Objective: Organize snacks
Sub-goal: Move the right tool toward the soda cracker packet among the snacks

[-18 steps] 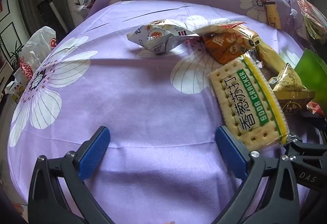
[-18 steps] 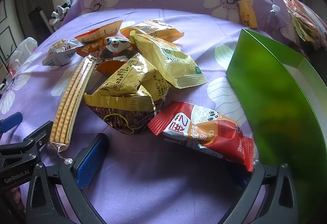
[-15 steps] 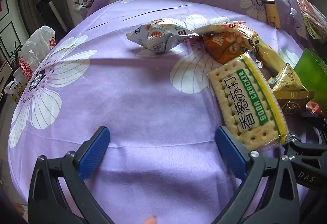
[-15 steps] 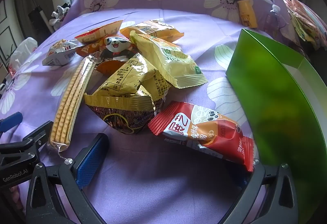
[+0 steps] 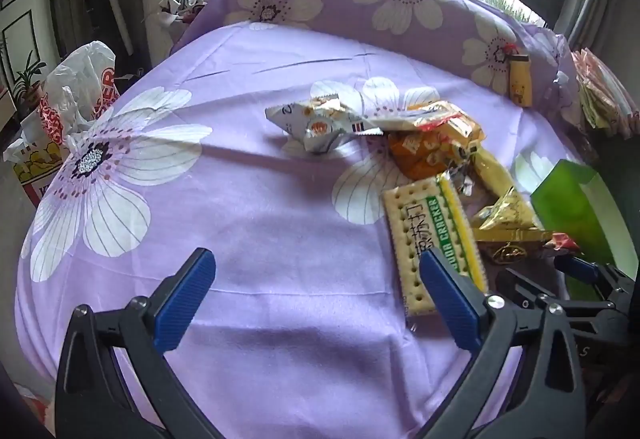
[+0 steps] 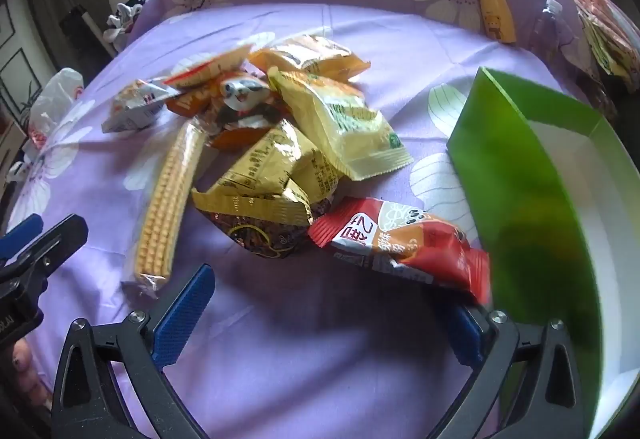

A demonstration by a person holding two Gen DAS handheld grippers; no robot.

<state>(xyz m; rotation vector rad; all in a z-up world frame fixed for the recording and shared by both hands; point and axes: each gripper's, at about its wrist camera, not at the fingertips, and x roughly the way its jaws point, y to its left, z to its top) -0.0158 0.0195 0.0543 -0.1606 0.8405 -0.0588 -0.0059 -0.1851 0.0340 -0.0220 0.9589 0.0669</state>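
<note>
Nothing picked up yet. My left gripper (image 5: 316,293) and right gripper (image 6: 326,313) both hang wide apart and empty over the purple sheet (image 5: 248,207). The snacks (image 6: 280,143) sit heaped mid-bed, the green box (image 6: 516,175) open on the right. Red pack (image 6: 404,243) lies nearest my right gripper, right beside the box, so I'd drop lower, straddle it and squeeze. The cracker pack (image 5: 432,235) touches my left gripper's right finger.

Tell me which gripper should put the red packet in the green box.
Right. The right gripper is open with the red packet just ahead of its fingers and the green box alongside. The left gripper faces bare cloth beside the crackers.
</note>
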